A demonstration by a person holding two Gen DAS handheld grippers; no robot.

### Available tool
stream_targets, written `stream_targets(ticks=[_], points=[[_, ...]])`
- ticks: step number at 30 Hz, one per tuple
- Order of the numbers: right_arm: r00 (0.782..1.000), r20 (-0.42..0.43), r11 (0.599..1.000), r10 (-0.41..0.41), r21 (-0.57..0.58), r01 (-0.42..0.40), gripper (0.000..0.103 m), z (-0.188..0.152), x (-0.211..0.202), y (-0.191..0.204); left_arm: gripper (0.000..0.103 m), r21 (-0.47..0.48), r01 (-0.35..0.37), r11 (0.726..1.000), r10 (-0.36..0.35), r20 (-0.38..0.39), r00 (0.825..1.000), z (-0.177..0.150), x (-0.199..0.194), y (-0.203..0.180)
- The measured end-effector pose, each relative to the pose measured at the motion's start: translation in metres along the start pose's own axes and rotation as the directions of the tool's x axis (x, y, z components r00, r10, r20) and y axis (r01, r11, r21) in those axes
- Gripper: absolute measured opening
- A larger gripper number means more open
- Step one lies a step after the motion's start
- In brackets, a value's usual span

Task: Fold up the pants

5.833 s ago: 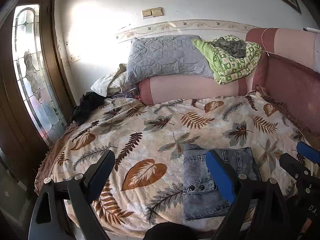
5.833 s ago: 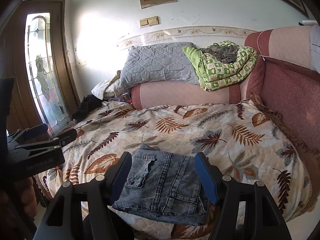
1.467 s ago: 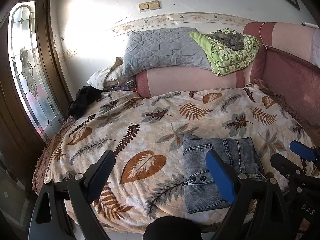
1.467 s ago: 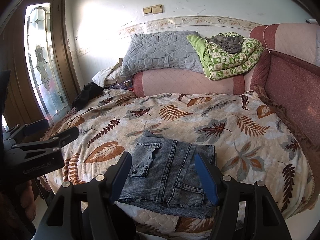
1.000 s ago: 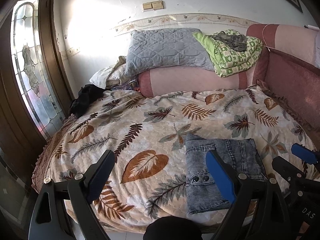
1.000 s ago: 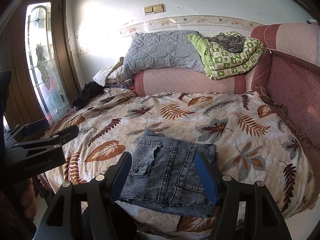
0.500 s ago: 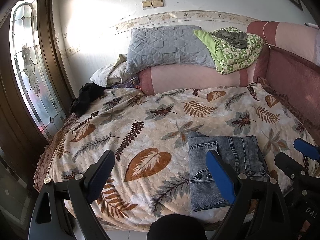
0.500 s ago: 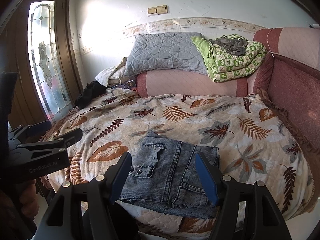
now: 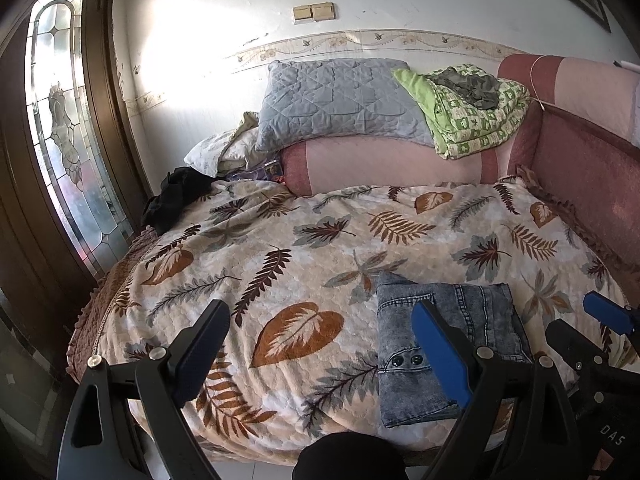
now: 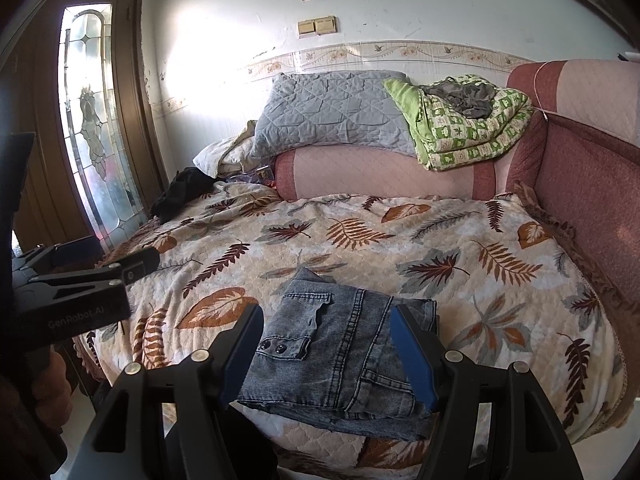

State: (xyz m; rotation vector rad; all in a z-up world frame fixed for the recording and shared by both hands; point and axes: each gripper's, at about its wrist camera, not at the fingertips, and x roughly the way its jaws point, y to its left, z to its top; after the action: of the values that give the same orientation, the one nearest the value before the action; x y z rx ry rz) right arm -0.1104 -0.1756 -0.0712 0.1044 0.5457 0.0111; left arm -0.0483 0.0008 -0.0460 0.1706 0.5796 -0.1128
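Folded pants (image 10: pixel 340 352) lying beyond right gripper (image 10: pixel 326 354), near edge hidden by fingers; left gripper (image 9: pixel 320 350) beside them; both spread wide, gripping nothing.

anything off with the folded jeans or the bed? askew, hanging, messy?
Mostly fine. The folded jeans lie flat near the front edge of the leaf-print bedspread, turned slightly askew to that edge, layers not quite flush at the near corner. Both grippers, left and right, are open, holding nothing.
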Motion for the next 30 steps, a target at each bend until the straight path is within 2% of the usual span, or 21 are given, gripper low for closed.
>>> stream_targets(ticks=[9, 21, 30], points=[[1.000, 0.003, 1.000, -0.002, 0.012, 0.002, 0.069, -0.001, -0.001, -0.005, 0.092, 0.004, -0.003, 1.000, 0.003, 0.004, 1.000, 0.001, 0.001, -0.003], [1.000, 0.005, 1.000, -0.001, 0.015, 0.001, 0.069, -0.002, -0.001, -0.008, 0.092, 0.026, 0.019, 0.999, -0.020, 0.053, 0.998, 0.004, -0.012, -0.011], [1.000, 0.021, 1.000, -0.007, 0.017, 0.007, 0.069, 0.000, -0.004, -0.008, 0.092, 0.019, 0.048, 0.999, -0.049, 0.047, 0.998, 0.004, -0.011, -0.010]])
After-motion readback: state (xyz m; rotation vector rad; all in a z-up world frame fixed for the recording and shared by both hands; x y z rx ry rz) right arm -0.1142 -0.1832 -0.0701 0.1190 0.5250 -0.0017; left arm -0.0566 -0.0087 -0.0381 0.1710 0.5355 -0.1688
